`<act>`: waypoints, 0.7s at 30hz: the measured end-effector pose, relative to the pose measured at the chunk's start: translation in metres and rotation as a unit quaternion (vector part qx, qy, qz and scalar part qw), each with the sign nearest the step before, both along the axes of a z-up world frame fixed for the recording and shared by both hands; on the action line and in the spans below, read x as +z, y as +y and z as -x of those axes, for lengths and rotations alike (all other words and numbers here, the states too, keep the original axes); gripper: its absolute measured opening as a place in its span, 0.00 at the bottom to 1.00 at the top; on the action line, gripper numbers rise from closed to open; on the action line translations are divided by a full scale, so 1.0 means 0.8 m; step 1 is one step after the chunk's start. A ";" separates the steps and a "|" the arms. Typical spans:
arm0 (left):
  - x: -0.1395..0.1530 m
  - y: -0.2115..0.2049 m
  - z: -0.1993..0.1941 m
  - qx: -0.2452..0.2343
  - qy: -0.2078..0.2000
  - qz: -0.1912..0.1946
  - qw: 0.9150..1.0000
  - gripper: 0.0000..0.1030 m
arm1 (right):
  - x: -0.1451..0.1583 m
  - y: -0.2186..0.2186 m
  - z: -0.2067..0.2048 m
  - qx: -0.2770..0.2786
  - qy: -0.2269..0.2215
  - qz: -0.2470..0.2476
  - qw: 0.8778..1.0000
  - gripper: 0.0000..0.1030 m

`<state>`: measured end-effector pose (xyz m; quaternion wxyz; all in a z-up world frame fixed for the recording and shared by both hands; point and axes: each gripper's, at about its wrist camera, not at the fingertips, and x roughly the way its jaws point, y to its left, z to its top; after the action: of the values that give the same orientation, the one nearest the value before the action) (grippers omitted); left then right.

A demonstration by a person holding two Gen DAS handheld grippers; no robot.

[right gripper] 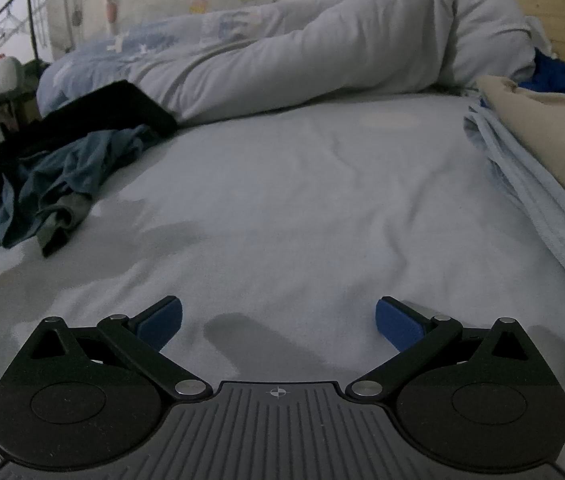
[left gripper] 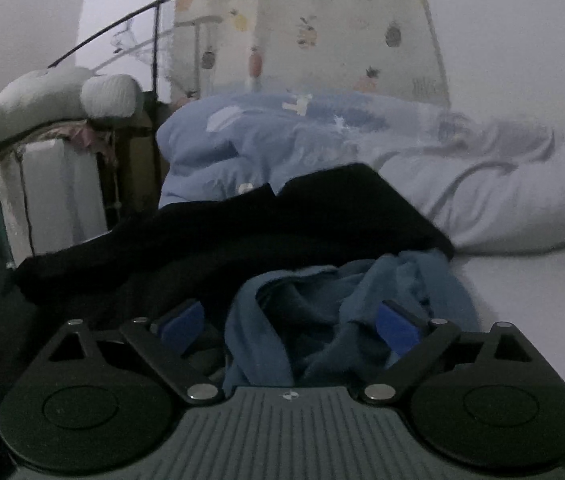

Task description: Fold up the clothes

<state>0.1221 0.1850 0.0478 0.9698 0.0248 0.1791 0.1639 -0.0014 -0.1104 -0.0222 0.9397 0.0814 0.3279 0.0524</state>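
A crumpled blue garment lies on the bed with a black garment behind it. My left gripper is open, low over the pile, and the blue cloth bunches between its blue pads without being clamped. In the right wrist view the same blue garment and black garment lie at the left. My right gripper is open and empty, low over the bare pale sheet, well right of the clothes.
A rolled pale blue duvet lies across the back of the bed. A folded light blue blanket and a beige cushion sit at the right. A metal rail and cluttered furniture stand left of the bed.
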 end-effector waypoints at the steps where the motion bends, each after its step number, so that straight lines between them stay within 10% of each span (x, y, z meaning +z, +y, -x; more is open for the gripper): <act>1: -0.003 0.003 -0.006 0.002 0.007 -0.006 1.000 0.92 | 0.000 0.000 0.000 0.000 0.000 -0.001 1.000 1.00; 5: -0.016 0.018 -0.018 0.014 0.035 -0.014 0.999 0.61 | 0.000 -0.001 0.000 0.000 0.001 -0.003 1.000 1.00; 8: -0.025 0.028 -0.023 0.006 0.064 0.001 0.998 0.14 | 0.000 -0.001 -0.001 0.001 0.002 -0.004 1.000 1.00; 15: 0.003 -0.003 0.011 -0.097 0.034 0.014 0.995 0.08 | 0.001 -0.003 -0.001 0.002 0.003 -0.008 1.000 1.00; 21: 0.032 -0.078 0.064 -0.279 0.016 0.054 0.959 0.08 | 0.001 -0.008 -0.001 0.000 0.000 -0.022 1.000 1.00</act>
<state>0.0711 0.1230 0.0731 0.9738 0.0243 0.1895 -0.1233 -0.0002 -0.1165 -0.0212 0.9376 0.1020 0.3271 0.0592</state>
